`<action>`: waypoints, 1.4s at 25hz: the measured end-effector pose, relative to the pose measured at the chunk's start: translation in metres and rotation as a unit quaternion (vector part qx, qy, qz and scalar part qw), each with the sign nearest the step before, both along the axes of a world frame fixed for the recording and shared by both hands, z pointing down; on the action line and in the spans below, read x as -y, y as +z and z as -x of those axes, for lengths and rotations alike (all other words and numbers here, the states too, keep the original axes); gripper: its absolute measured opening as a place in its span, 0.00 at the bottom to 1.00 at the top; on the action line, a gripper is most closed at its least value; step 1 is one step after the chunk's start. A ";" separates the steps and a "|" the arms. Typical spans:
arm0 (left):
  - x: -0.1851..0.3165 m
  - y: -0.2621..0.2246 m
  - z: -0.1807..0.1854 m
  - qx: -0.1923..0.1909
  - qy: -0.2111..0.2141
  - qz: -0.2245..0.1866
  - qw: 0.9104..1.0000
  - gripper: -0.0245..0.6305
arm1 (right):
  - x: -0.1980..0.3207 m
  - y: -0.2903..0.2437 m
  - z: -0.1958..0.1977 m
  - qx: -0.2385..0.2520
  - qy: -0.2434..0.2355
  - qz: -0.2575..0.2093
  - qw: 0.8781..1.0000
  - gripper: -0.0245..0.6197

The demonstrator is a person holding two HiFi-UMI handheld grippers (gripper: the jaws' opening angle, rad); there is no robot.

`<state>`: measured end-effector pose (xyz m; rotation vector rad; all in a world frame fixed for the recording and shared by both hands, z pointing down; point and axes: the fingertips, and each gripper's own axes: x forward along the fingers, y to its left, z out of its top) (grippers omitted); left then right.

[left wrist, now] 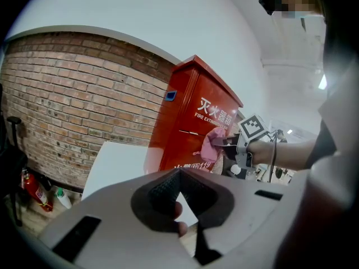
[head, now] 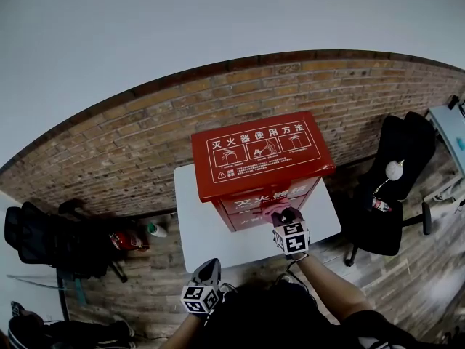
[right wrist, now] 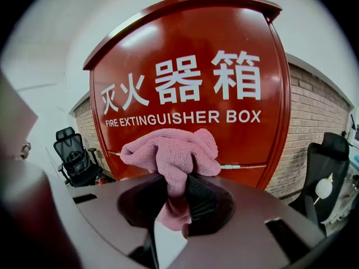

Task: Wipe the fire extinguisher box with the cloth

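Head view: red fire extinguisher box (head: 254,155) upright on white desk (head: 200,231), backed by brick wall (head: 109,144). Long axis vertical, sloped instruction lid on top, lettered front turned toward the person. Pink cloth (head: 275,211) at the tip of the right hand-held gripper (head: 285,215), raised to that front. Low at the near desk edge, the left hand-held gripper (head: 210,267), well apart from the box.

Left gripper view: left hand-held gripper (left wrist: 179,175) clenched, jaw tips meeting, nothing between them. Beyond, fire extinguisher box (left wrist: 190,116) seen corner-on, with the cloth (left wrist: 210,144) laid against its front at mid height by the right hand-held gripper (left wrist: 227,142). Contact likely, not certain.

Right gripper view: right hand-held gripper (right wrist: 178,192) clamped on the cloth (right wrist: 174,150), its bunched end standing out past the jaws. Straight ahead along the jaw line, the fire extinguisher box (right wrist: 185,55), front panel square-on and lettering upright.

Judged relation for the coming stroke: panel dead ahead of the right hand-held gripper, by far the nearer of the two. Probably a sweep along the face, with pressure into the panel.
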<state>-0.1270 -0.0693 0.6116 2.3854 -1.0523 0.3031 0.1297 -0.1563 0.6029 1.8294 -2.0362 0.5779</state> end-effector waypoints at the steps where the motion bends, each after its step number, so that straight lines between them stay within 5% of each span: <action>1: 0.000 0.001 0.001 0.001 0.001 -0.001 1.000 0.06 | 0.000 -0.004 0.000 0.000 0.000 -0.005 1.000 0.19; 35: -0.017 0.011 0.008 -0.032 0.033 0.012 0.999 0.06 | -0.005 -0.159 0.011 -0.028 0.012 -0.132 0.991 0.19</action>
